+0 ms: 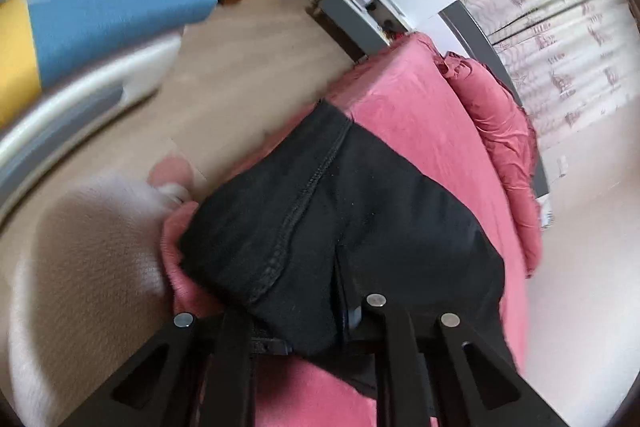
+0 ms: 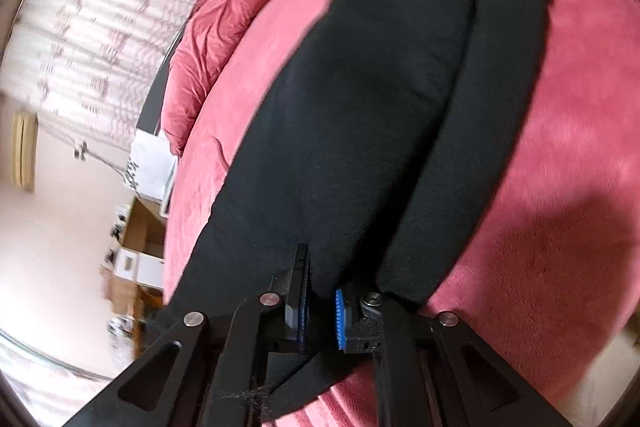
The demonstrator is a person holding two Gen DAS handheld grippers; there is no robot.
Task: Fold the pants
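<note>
On the pink bed (image 2: pixel 560 187), the black pants (image 2: pixel 360 107) lie with both legs stretched out — each claw, left (image 1: pixel 304 331) and right (image 2: pixel 320 311), pinches a fabric edge. Likely mid-fold: next, carry that end over, keeping edges aligned.

A bed (image 1: pixel 420 131) covered by a pink, plush sheet (image 2: pixel 560 187) is seen in both wrist views. Directly on it, black pants (image 1: pixel 360 219) are laid, with a stitched seam showing in the left wrist view. In the right wrist view the pants (image 2: pixel 360 87) are seen stretched along the sheet as 2 legs lying side by side and touching. A crumpled pink duvet (image 1: pixel 504 131) is bunched along the far edge of the bed, apart from the pants. Beside the bed, a light wooden floor (image 1: pixel 248 75) is visible.
</note>
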